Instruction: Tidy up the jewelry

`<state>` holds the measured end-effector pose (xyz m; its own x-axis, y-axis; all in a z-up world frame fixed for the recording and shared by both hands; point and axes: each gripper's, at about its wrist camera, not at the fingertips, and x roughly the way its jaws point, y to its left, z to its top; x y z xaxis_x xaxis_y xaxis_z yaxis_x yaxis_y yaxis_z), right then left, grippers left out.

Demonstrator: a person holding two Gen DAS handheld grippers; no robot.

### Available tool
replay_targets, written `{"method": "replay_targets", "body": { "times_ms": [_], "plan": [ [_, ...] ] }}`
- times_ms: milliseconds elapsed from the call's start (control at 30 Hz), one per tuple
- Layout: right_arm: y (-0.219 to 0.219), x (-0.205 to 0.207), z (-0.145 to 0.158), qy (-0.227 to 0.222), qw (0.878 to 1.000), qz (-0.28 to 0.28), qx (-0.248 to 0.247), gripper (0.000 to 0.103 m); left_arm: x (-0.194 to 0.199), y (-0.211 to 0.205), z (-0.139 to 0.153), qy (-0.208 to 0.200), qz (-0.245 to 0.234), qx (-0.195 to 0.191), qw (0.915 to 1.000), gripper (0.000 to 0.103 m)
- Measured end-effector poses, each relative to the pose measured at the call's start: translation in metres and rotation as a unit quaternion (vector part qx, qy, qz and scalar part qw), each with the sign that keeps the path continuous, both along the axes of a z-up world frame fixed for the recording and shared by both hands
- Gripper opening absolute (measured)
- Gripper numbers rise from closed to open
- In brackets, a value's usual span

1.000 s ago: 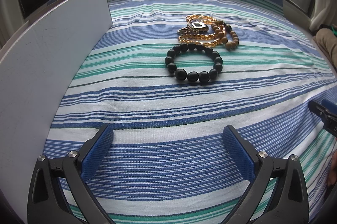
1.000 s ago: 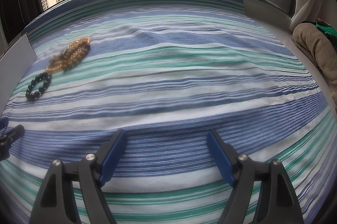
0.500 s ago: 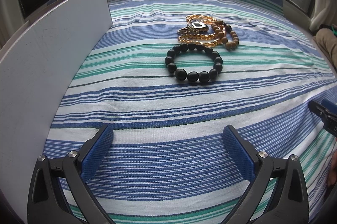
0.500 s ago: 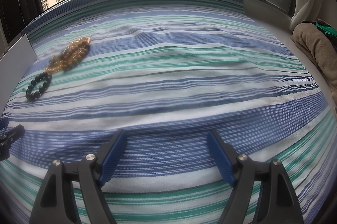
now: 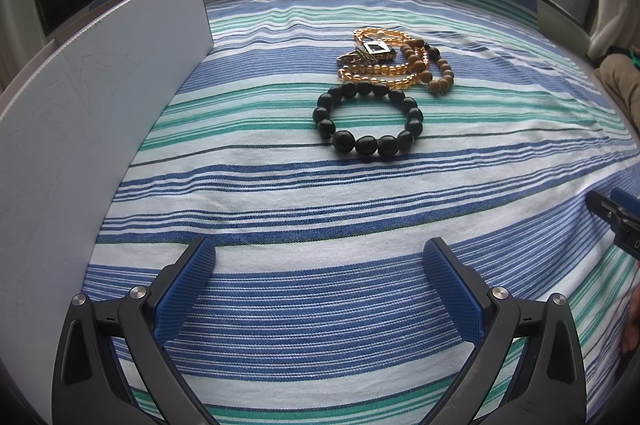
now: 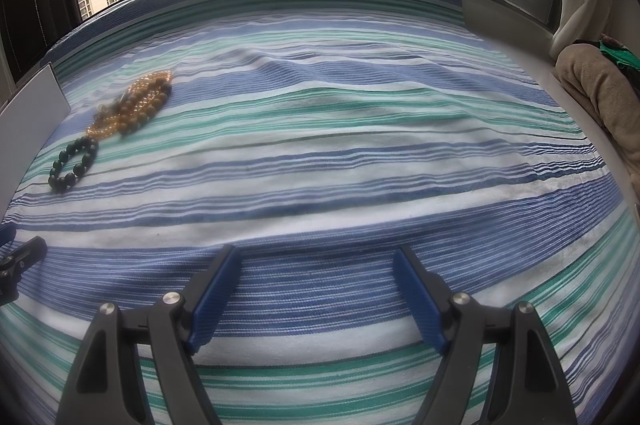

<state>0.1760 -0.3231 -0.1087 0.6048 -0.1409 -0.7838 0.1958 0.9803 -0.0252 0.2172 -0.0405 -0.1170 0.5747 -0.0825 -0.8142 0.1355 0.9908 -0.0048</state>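
Note:
A black bead bracelet [image 5: 370,121] lies flat on the striped cloth [image 5: 320,209], ahead of my left gripper [image 5: 320,257]. Just behind it is a pile of an amber bead bracelet [image 5: 380,71], a brown wooden bead bracelet [image 5: 438,77] and a small square metal piece [image 5: 376,48]. The left gripper is open and empty, well short of the black bracelet. My right gripper [image 6: 316,265] is open and empty over bare cloth. In the right wrist view the black bracelet [image 6: 74,165] and the bead pile [image 6: 136,105] lie far to the left.
A white board [image 5: 80,129] stands upright along the left side of the cloth, also visible in the right wrist view [image 6: 28,121]. A beige bundle of fabric [image 6: 600,97] lies at the right edge. A window with tower blocks is behind.

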Motion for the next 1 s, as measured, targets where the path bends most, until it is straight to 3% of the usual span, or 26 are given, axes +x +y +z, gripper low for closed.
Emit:
{"method": "replay_targets", "body": {
  "times_ms": [633,733,800,933,1000],
  "plan": [
    [0.0,0.001,0.0,0.0,1.0,0.0,0.0,0.081,0.001,-0.001,0.0,0.001,0.0,0.0,1.0,0.103],
    [0.0,0.001,0.0,0.0,1.0,0.0,0.0,0.081,0.002,0.001,0.002,0.034,-0.013,0.001,0.9993,0.102],
    [0.0,0.001,0.0,0.0,1.0,0.0,0.0,0.081,0.004,0.011,0.014,0.056,-0.001,-0.029,0.998,0.102],
    [0.001,0.001,0.0,0.0,1.0,0.0,0.0,0.081,0.027,0.042,0.057,0.049,0.017,-0.147,0.9877,0.102],
    [0.0,0.001,0.001,0.0,1.0,0.0,0.0,0.08,0.049,0.044,0.062,0.058,0.027,-0.154,0.9859,0.102]
  ]
}}
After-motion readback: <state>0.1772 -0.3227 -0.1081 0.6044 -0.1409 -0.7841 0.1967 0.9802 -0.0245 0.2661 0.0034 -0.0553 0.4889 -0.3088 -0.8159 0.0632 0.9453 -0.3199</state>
